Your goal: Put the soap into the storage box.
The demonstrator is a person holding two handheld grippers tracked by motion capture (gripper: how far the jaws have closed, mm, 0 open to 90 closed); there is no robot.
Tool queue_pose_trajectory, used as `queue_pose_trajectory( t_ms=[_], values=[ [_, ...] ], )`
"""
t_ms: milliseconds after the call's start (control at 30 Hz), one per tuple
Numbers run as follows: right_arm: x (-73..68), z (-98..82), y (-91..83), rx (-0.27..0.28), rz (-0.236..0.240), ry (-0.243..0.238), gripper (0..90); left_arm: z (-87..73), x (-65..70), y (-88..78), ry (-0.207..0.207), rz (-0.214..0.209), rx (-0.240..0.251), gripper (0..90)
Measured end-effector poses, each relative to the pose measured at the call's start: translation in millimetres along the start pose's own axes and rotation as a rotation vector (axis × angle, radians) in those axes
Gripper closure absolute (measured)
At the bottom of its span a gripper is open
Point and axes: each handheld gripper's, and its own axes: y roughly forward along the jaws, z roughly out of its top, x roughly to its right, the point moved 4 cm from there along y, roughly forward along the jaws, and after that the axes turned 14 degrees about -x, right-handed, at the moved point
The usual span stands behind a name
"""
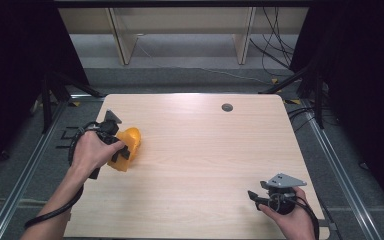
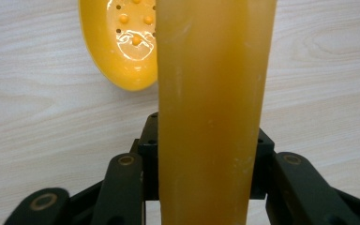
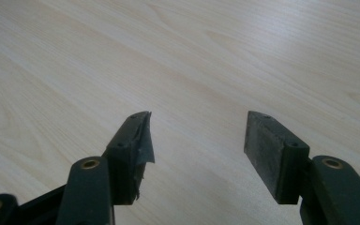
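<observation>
The amber soap bar [image 2: 211,112] stood between the left gripper's [image 1: 121,150] jaws — pinched, long axis running straight out — with the yellow soap dish [image 2: 122,47] just beyond. The right gripper [image 3: 197,145] lay well apart, jaws spread, holding nothing.

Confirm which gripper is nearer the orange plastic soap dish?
Left. The left gripper is shut on the orange plastic soap dish, at the table's left. The right gripper sits open, far off near the front-right corner.

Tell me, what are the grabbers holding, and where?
The left gripper holds an orange block by its two long sides, low down. The right gripper is open, holding nothing.
</observation>
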Motion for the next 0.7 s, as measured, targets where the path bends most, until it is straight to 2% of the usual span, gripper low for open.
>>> queue_pose_trajectory(
  t_ms=[100,300,367,500,633,700],
  values=[
    [0.1,0.1,-0.2,0.000,0.000,-0.002,41.8,3.1,-3.6,-0.6,0.000,0.013,-0.011,60.5],
    [-0.9,-0.2,-0.8,-0.005,0.003,0.008,41.8,10.2,-9.4,-1.5,-0.004,0.013,-0.010,60.5],
    [-0.6,-0.1,-0.8,-0.003,0.001,0.004,41.8,13.2,-10.2,-1.9,-0.021,0.013,0.001,60.5],
    [0.2,0.1,-0.4,0.004,-0.003,-0.001,41.8,18.3,-14.2,-3.7,-0.009,0.023,-0.011,60.5],
    [0.2,0.2,-0.4,0.004,-0.002,-0.001,41.8,25.8,-16.5,-3.3,-0.024,0.022,-0.006,60.5],
    [0.1,0.2,-0.5,0.007,-0.001,0.002,41.7,28.5,-18.9,-4.0,-0.013,0.033,-0.015,60.5]
  ],
)
